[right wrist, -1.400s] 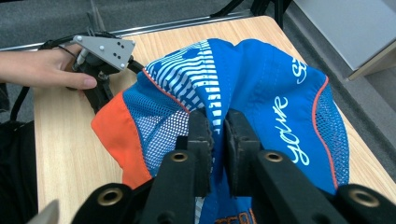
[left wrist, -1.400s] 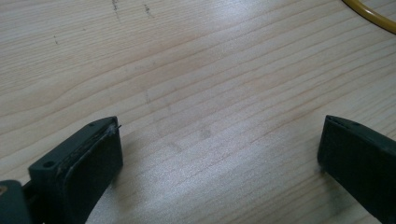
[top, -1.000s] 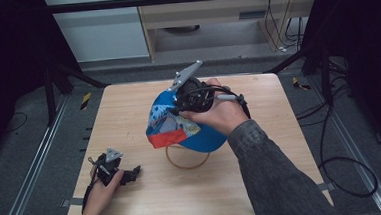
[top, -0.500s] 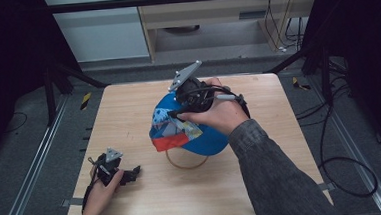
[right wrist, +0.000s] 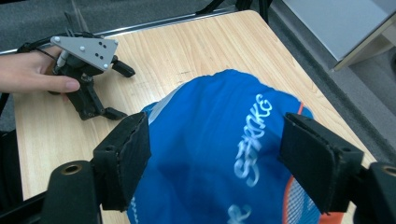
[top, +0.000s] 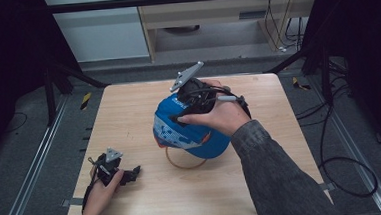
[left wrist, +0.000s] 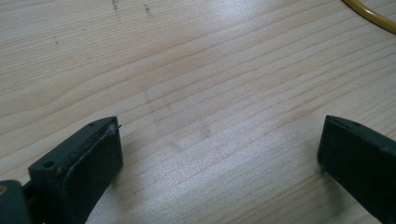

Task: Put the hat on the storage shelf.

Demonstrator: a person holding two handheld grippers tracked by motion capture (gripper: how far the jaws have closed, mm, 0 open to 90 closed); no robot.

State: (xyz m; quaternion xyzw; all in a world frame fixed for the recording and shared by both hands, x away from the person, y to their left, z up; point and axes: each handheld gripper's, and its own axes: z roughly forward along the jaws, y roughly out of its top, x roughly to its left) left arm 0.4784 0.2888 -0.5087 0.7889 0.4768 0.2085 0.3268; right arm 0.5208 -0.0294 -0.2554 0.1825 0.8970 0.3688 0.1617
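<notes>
A blue fabric piece (top: 190, 130) with white lettering and an orange mesh patch lies heaped at the table's middle, partly over a yellow ring (top: 184, 164). My right gripper (top: 181, 117) hovers just above its top. In the right gripper view its jaws have just been opening. They stand wide apart, with the blurred blue fabric (right wrist: 219, 154) below and between them, and the pads are off it. My left gripper (top: 131, 174) rests on the wood at the front left, open, with bare table between its jaws (left wrist: 219, 140). An arc of the yellow ring (left wrist: 369, 11) shows beyond it.
The wooden table (top: 128, 106) is bare around the heap. Dark frame posts and rails stand at both sides, and cables lie on the floor to the right. In the right gripper view the left gripper (right wrist: 114, 91) and its hand lie near the table's edge.
The blue fabric was held up with a red-orange flap hanging at its left. It has since dropped into a lower heap over the ring. The right jaws have spread; both hands stayed put.
</notes>
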